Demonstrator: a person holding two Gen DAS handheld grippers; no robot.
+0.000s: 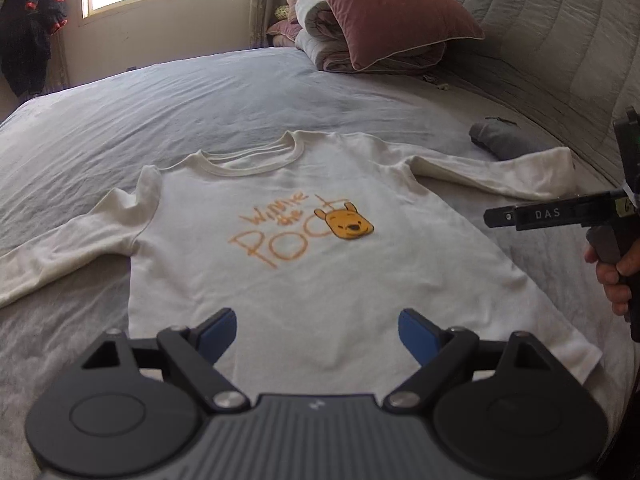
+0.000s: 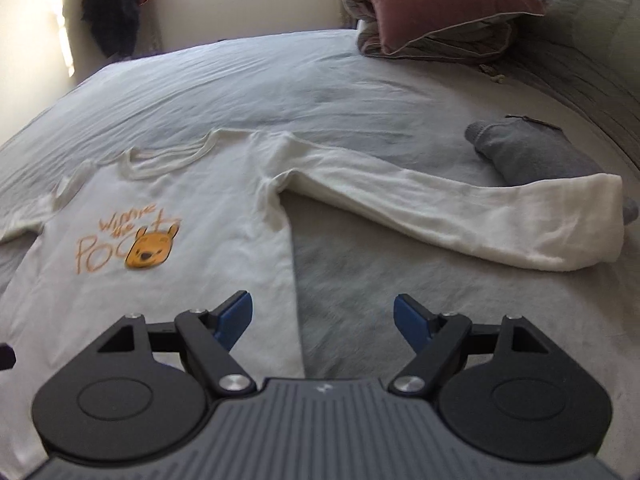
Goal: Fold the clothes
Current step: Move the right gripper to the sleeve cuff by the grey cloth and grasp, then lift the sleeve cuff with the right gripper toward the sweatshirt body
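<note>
1. Hovering over the lower body of the white shirt (image 1: pixel 320 280), the left gripper (image 1: pixel 316 332) had its blue pads spread wide with nothing between them and touched no cloth.
2. The right gripper (image 2: pixel 323 322) was likewise spread and empty, straddling the shirt's side edge, with grey bedcover under its right pad.
3. The shirt lay face up and flat on the bed (image 1: pixel 200 92), its collar at twelve o'clock and its hem nearest the grippers; the orange bear print (image 1: pixel 350 224) sat mid-chest.
4. One sleeve ran out toward nine o'clock; the other sleeve (image 2: pixel 460 216) stretched toward three o'clock, its cuff lying over a rolled grey garment (image 2: pixel 532 152).
5. Pillows and folded bedding (image 1: pixel 380 20) were stacked well apart at one o'clock, clear of the work.
6. The step in hand looked like the first fold, not yet begun. To do it well, each gripper should probably pinch a single clean point, such as shoulder and hem on the same side, so the fold line stays straight.
7. The three o'clock sleeve would likely need lifting clear of the grey garment first, or it could drag that along.
8. Thin knit slips and bunches easily, so the pads should bite close to a seam.
</note>
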